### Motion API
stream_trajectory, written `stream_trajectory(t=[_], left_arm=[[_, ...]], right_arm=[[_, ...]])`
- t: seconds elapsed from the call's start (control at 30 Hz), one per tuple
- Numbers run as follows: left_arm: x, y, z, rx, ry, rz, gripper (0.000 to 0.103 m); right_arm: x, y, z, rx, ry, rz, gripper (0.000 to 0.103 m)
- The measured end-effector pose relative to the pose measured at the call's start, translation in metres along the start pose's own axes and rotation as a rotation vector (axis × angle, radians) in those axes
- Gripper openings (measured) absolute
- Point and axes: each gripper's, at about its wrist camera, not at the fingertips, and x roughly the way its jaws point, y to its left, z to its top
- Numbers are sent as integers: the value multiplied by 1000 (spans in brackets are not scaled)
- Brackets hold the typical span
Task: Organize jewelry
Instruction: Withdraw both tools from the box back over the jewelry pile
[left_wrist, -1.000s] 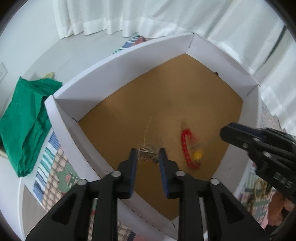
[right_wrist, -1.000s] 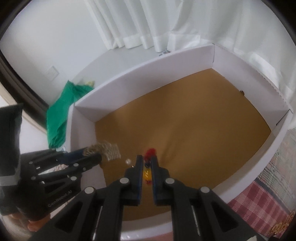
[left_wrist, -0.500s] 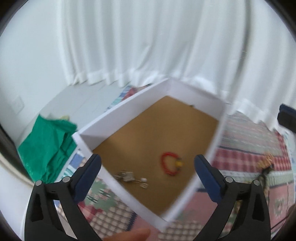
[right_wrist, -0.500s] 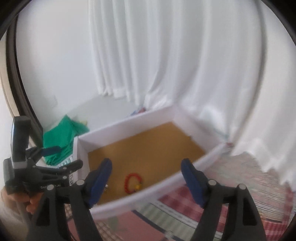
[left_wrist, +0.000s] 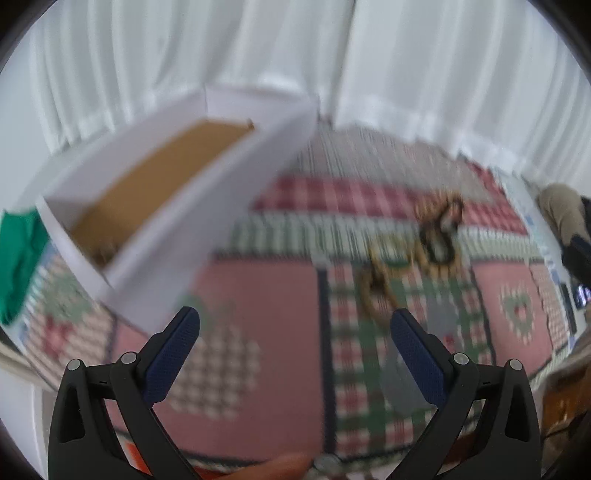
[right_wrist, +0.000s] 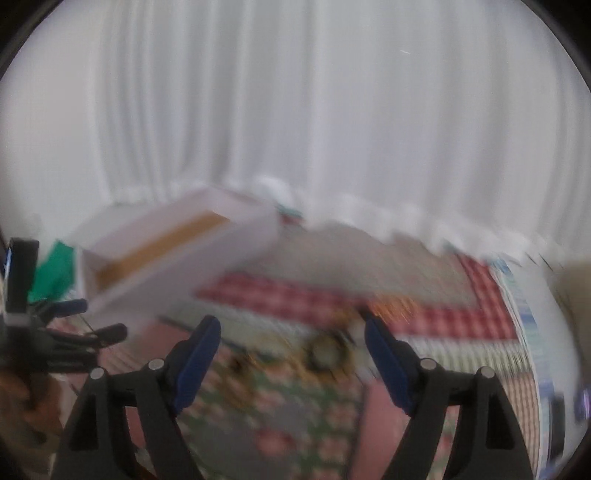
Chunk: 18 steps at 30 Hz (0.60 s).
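Both views are motion-blurred. A white box with a brown floor (left_wrist: 155, 184) stands at the left on a patchwork cloth; it also shows in the right wrist view (right_wrist: 177, 254). A pile of dark and gold jewelry (left_wrist: 424, 243) lies on the cloth to the right of the box, ahead of my left gripper (left_wrist: 295, 328), which is open and empty. In the right wrist view the jewelry (right_wrist: 325, 350) lies just ahead between the fingers of my right gripper (right_wrist: 291, 332), also open and empty. The box's contents are hidden.
The patchwork cloth (left_wrist: 258, 302) covers the surface. A green fabric (left_wrist: 14, 251) lies left of the box. White curtains (right_wrist: 295, 110) hang behind. My left gripper shows at the left edge of the right wrist view (right_wrist: 85, 321).
Both grippers opened over the box, leaving a red bracelet and a woven piece inside, then pulled back and swung right toward the jewelry pile on the cloth.
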Motion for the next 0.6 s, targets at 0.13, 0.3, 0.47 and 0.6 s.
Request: stream_trajectory(t=[0.13, 0.3, 0.47, 0.6], left_arm=[[8, -14, -22, 11, 23, 22, 103], [1, -29, -33, 71, 16, 21, 103], [-11, -29, -34, 72, -25, -12, 103], [-11, -28, -34, 74, -29, -7, 102]], right_arm=[[-5, -18, -55, 33, 77, -49, 82], [-11, -17, -85, 43, 93, -22, 82], [-10, -8, -78, 35, 82, 27, 82], [-7, -5, -79, 37, 90, 48, 82]])
